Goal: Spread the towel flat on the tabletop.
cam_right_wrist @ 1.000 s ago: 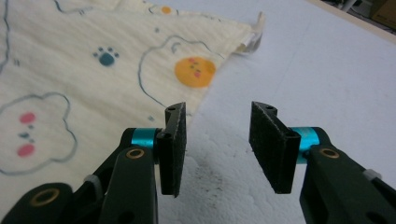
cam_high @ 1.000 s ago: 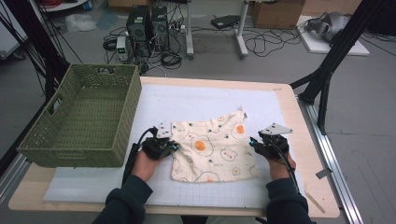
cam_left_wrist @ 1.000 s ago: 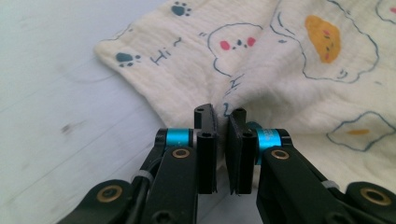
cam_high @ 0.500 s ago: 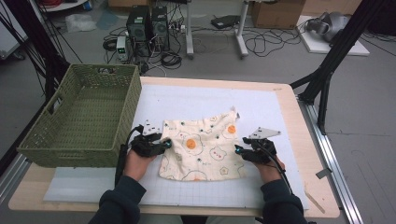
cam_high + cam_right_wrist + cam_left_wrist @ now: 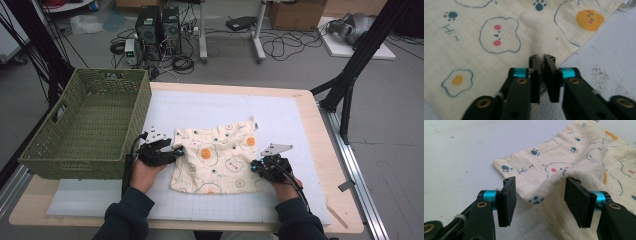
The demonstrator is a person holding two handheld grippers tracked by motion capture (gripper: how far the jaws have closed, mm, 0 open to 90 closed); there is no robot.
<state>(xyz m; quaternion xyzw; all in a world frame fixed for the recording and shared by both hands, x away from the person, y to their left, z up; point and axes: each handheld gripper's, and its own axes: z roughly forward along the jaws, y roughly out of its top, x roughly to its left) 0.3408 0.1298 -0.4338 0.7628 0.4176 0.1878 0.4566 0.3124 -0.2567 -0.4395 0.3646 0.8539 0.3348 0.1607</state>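
Jaws of the right gripper (image 5: 541, 75) have just been closing and now pinch the near right edge of the printed cloth (image 5: 215, 157); the left gripper (image 5: 540, 197) has just opened, a raised fold loose between its pads. Cloth lies mid-table beside the green basket (image 5: 85, 130), so a fresh fold looks ready.

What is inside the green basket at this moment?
The green basket shows just its own woven floor and walls. Its near wall hides the floor strip right behind it, so that strip cannot be checked.
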